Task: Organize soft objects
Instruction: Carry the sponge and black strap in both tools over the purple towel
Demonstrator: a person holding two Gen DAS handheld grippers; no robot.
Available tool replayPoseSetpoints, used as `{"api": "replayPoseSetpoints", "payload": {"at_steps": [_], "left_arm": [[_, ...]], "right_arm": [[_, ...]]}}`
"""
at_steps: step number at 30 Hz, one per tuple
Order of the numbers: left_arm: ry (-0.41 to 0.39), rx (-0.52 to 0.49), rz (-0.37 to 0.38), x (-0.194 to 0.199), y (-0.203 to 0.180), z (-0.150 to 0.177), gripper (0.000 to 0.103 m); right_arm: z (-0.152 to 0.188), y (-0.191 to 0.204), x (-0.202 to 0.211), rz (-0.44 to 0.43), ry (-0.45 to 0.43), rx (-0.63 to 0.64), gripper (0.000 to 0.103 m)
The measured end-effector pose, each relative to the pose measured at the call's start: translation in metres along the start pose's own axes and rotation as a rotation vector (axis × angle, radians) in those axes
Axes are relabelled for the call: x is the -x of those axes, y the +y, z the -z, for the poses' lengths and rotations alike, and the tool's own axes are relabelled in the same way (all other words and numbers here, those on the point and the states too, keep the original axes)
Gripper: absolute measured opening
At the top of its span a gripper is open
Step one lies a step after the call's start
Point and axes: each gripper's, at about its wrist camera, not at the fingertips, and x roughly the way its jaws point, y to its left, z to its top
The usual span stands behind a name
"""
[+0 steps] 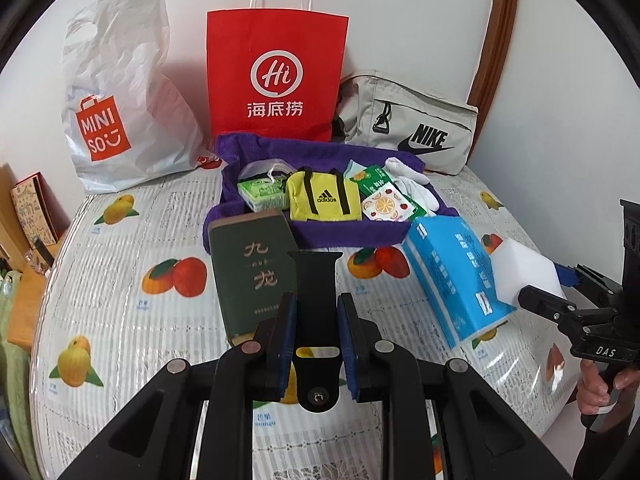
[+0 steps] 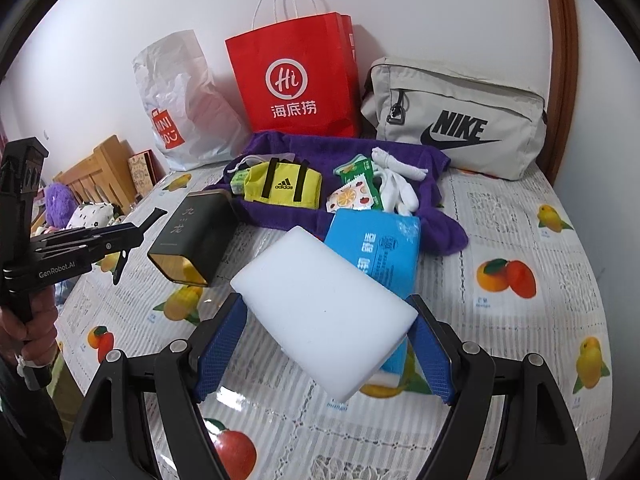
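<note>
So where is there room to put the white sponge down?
Bare tablecloth lies right of the blue tissue pack, below the Nike bag. More lies left of the green box. The purple towel is crowded.

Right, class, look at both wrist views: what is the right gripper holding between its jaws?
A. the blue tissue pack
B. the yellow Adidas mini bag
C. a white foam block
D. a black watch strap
C: the right gripper has its blue-padded jaws pressed on either side of the white foam block, while the black watch strap sits in the left gripper.
</note>
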Motion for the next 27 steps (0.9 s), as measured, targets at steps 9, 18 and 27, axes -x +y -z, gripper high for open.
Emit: {"api": "replayPoseSetpoints", "payload": {"at_steps": [9,18,27], "left_arm": [[-0.013,-0.006,0.003,-0.006,0.004,-0.025,0.02],[-0.017,0.017,0.012,-0.018,0.014,-0.044,0.02],[-0.003,0.03,0.006,-0.041,0.024,-0.07,0.02]], "right_arm": [[-0.022,-0.003,-0.01,0.008,-0.003,0.01,0.079],[-0.05,-0.011,-0.027,0.018,0.002,0.026,0.079],[-0.086,-0.024,-0.052,0.029,-0.008,0.032,0.079]]}}
